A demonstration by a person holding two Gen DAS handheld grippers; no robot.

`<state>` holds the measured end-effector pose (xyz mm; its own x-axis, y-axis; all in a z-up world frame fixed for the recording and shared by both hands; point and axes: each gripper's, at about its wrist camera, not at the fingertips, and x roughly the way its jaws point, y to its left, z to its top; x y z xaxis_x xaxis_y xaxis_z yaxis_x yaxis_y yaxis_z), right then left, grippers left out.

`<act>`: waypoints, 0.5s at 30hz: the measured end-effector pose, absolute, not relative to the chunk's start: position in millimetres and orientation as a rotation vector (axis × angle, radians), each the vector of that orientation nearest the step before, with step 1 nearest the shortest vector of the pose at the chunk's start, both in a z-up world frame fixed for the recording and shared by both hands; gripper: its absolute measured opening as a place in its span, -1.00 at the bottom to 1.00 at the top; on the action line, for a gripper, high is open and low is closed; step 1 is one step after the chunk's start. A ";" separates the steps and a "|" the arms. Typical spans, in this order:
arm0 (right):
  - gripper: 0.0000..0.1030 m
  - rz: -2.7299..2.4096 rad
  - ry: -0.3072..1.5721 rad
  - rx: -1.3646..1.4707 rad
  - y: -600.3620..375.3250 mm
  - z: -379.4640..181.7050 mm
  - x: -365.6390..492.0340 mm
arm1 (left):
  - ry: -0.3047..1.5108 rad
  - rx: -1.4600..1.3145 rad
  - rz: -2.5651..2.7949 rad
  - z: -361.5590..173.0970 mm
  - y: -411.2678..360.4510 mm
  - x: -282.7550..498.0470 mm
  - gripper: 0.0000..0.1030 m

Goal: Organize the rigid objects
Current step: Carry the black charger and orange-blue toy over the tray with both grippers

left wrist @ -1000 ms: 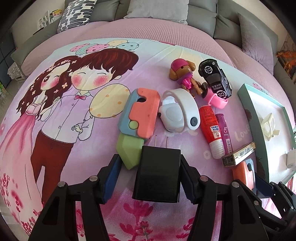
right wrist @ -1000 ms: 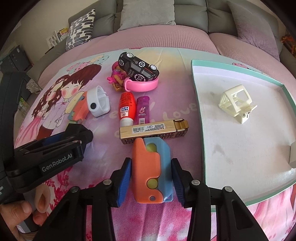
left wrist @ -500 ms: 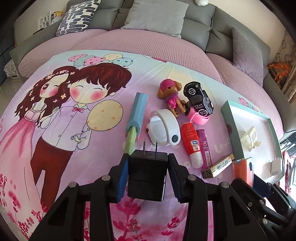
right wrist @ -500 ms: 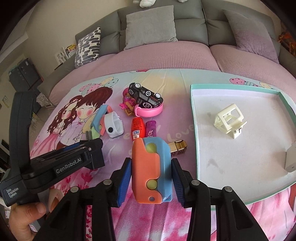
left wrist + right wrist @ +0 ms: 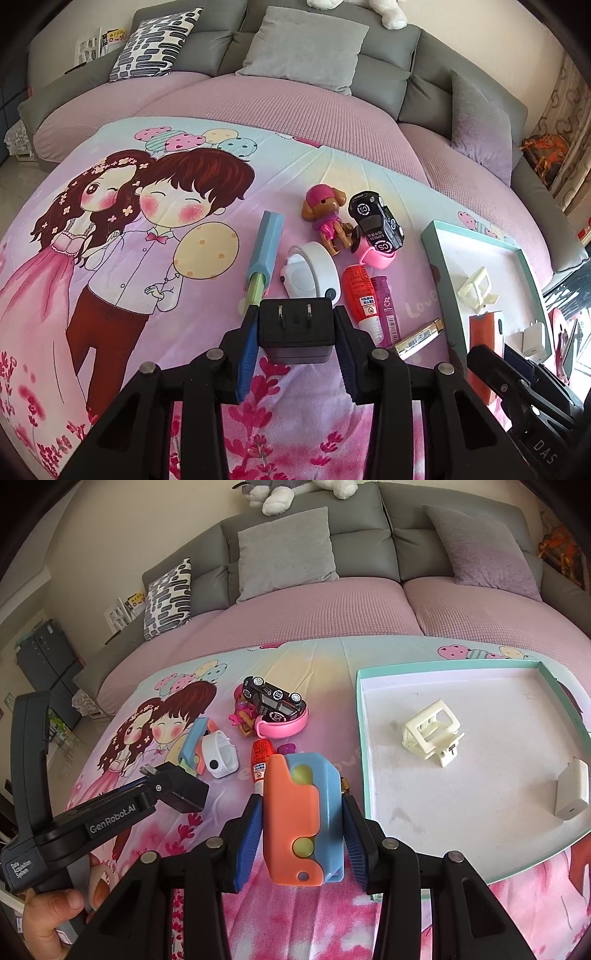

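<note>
both grippers are loaded and held above the printed blanket (image 5: 155,369). the left gripper (image 5: 295,334) pinches a black charger (image 5: 295,325) at lower centre of its view, prongs pointing away. the right gripper (image 5: 303,819) clamps an orange-and-blue toy (image 5: 301,812) at lower centre of its view. the tray (image 5: 454,664) fills the right of that view, holding a cream frame (image 5: 432,731) and a white charger (image 5: 572,790). best to carry each piece over the rim, lower it onto bare floor clear of those two, then release.
</note>
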<state>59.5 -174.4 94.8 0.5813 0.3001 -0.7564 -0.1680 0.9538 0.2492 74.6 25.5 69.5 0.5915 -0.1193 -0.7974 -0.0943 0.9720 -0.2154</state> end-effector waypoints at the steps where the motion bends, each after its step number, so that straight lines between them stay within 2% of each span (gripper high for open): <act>1: -0.13 0.275 0.911 0.155 -174.1 94.8 59.4 | 0.938 -0.246 -0.018 70.4 25.3 74.4 -0.22; 15: -0.13 0.207 0.843 0.189 -201.4 109.6 57.3 | 0.904 -0.244 -0.079 86.6 9.1 72.9 -0.22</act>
